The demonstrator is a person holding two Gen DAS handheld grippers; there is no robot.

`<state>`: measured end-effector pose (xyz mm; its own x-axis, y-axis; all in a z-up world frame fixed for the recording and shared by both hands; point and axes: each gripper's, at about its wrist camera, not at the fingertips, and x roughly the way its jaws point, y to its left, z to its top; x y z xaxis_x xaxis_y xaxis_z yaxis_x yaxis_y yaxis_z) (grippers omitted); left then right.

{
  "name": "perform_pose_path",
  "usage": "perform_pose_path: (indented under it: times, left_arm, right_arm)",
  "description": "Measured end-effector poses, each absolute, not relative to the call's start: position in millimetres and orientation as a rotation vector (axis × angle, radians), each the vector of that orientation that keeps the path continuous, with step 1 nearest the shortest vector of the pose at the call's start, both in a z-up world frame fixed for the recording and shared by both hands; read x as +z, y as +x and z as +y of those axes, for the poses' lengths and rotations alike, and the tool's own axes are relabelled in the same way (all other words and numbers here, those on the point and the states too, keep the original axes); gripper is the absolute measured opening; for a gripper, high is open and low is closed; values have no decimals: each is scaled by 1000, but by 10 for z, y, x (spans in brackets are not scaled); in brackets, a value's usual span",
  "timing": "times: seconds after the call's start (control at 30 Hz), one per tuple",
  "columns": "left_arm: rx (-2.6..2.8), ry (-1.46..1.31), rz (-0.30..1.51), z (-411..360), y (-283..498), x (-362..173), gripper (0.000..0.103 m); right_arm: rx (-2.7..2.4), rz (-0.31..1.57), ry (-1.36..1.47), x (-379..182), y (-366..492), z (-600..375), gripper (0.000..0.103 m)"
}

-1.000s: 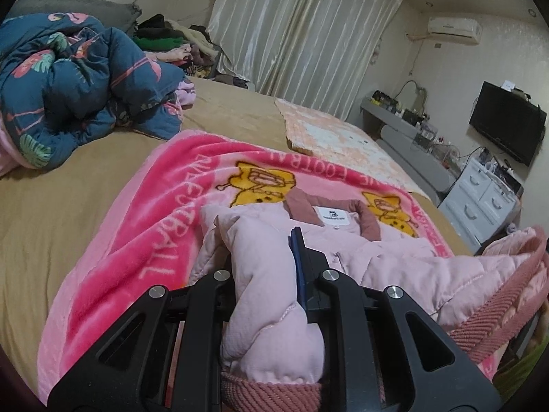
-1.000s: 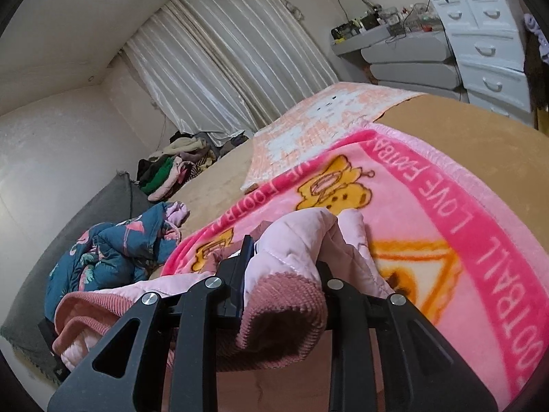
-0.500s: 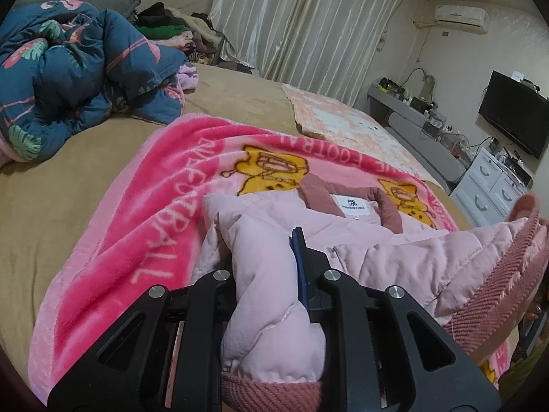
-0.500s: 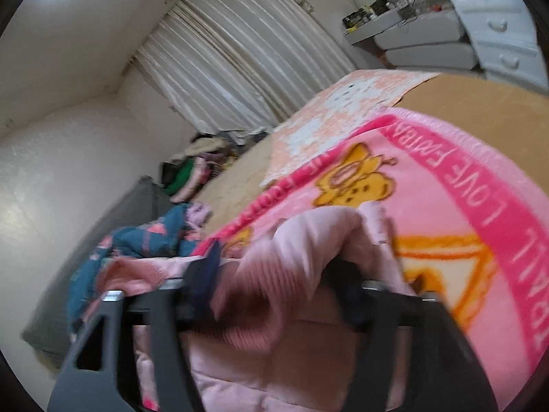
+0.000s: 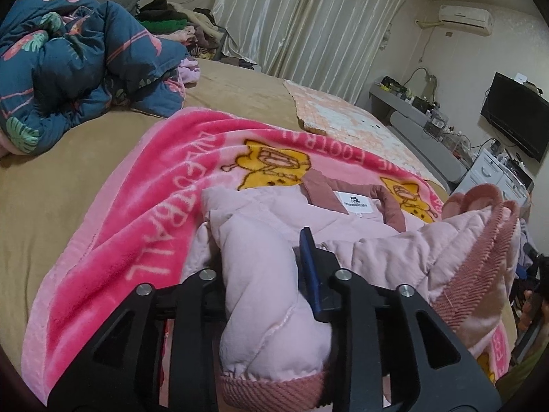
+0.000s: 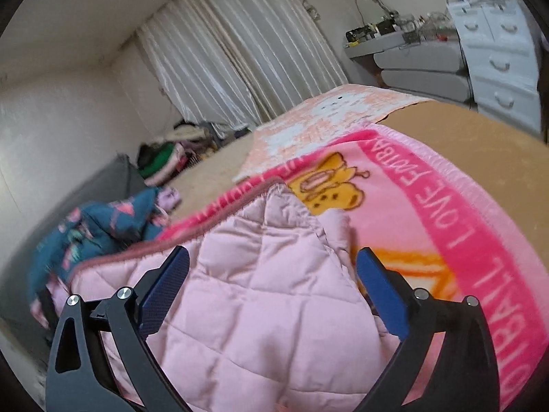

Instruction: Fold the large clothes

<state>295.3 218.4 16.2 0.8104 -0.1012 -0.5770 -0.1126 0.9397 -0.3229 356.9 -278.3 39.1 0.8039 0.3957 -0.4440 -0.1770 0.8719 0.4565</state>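
A pale pink quilted jacket with a dusty-rose collar and ribbed hem lies on a bright pink football blanket on the bed. My left gripper is shut on a bunched fold of the jacket near its hem. In the right wrist view the jacket lies draped between the fingers of my right gripper, which is open wide, blue pads apart, holding nothing. The blanket shows past it.
A crumpled dark blue flamingo quilt lies at the bed's left. A clothes pile sits by the curtains. A peach blanket lies farther back. Grey shelf, white drawers and a TV stand right of the bed.
My right gripper has opened and let go of the jacket's ribbed hem, and the jacket has dropped flat beneath it. My left gripper keeps its hold and has moved slightly forward.
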Motion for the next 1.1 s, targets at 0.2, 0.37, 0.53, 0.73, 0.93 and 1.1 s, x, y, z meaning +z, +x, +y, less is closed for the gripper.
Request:
perform_pose_path:
  times: [0.2, 0.37, 0.53, 0.73, 0.93, 1.1]
  left_arm:
    - [-36, -411, 591, 2142, 2848, 263, 67]
    - [-61, -399, 541, 2022, 2704, 475, 83]
    - [-8, -319, 404, 1975, 2394, 819, 94]
    - [11, -316, 373, 2110, 2237, 888, 94]
    - [75, -263, 507, 2252, 2262, 440, 94]
    - [71, -293, 638, 2360, 2248, 130, 94]
  right_arm:
    - [323, 585, 374, 317, 3568, -2722, 98]
    - [324, 582, 368, 332, 3549, -2763, 99]
    - [293, 575, 341, 356, 3518, -2816, 99]
    - [272, 604, 302, 325, 3527, -2825, 99]
    - [260, 648, 224, 252, 3558, -2758, 99]
    - [286, 699, 139, 155, 3582, -2649, 99]
